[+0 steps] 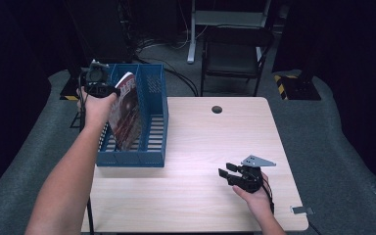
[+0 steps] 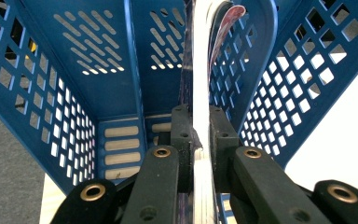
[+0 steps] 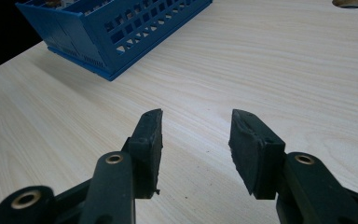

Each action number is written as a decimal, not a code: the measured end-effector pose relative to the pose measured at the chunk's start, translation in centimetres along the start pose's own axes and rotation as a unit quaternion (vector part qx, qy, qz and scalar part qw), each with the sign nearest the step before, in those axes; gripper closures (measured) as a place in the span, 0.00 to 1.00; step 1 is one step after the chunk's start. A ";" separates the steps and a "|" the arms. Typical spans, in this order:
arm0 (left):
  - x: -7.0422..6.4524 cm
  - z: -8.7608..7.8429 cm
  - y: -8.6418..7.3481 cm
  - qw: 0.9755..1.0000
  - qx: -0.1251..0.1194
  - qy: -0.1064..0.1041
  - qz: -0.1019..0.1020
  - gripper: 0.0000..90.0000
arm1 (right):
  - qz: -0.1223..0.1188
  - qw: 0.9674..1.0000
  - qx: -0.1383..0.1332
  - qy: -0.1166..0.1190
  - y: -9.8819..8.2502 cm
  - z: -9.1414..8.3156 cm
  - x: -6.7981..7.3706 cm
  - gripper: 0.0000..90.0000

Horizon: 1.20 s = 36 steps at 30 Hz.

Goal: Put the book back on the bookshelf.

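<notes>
The magazine [image 1: 126,113] stood tilted in the blue rack [image 1: 154,155] at the table's [image 1: 210,205] far left, pinched at its top edge by the left gripper [image 1: 108,91], likely to slot it in, while the right gripper [image 1: 227,171] rested half-open and empty, near right.

High view: we look forward and down from above the near side of the table [image 1: 196,147], far enough back to take in its whole top and the floor beyond. Left gripper view: we sit just behind the left gripper [image 2: 200,135], looking along it, very close, into the blue file rack [image 2: 88,93]. Right gripper view: we ride low over the table, looking across its top past the right gripper [image 3: 196,140]. All three views share the blue file rack.
</notes>
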<state>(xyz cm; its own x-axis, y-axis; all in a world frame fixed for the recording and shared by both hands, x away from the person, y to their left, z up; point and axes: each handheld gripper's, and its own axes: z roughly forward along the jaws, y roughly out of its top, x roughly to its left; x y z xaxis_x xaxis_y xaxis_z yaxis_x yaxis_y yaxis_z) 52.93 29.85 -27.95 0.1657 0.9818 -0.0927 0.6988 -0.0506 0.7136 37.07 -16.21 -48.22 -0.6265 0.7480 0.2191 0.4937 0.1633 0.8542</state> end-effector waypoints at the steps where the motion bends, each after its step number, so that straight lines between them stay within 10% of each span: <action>1: 0.0 0.0 0.0 1.000 0.000 0.001 0.000 0.93 | 0.001 1.000 0.000 0.000 0.0 0.0 0.0 0.60; 36: 0.5 -0.7 -1.5 0.999 0.026 -0.013 0.014 0.88 | 0.000 1.000 0.006 0.003 -0.1 0.3 0.2 0.60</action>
<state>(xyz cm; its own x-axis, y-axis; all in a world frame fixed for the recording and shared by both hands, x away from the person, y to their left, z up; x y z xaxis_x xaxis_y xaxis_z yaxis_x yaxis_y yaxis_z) 51.51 30.55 -28.62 0.2032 0.9749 -0.0906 0.7288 -0.0888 0.6790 37.10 -15.94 -48.36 -0.6304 0.7439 0.2218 0.5001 0.1706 0.8490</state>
